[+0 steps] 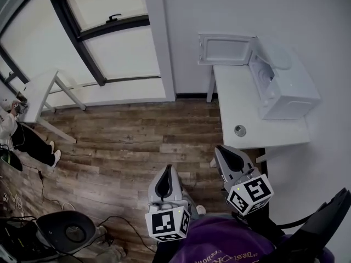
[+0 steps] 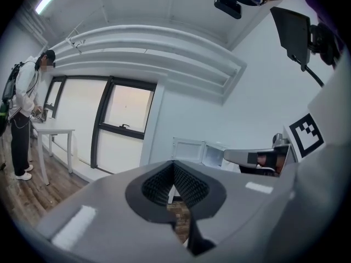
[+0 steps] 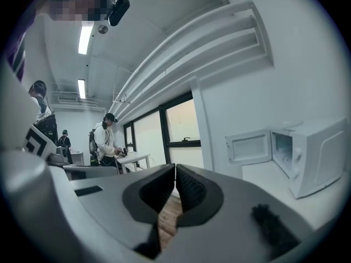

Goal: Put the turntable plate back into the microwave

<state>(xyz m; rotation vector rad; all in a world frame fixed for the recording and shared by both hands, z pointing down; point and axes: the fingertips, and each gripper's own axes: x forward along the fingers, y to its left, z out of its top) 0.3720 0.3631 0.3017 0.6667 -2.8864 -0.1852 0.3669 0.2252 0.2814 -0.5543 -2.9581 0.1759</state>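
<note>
Wood-plank floor across the middle and lower left of the head view; plain white wall along the top right; large dark-framed windows at upper left; small white table at the left edge, near the windows; white worktop against the wall at right; ceiling strip lights lit at upper left of the right gripper view.

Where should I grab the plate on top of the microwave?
Probably by its rim. The plate lies flat on the microwave, so only the thin edge can be pinched; come in level from the open-door side, one jaw above and one below.
</note>
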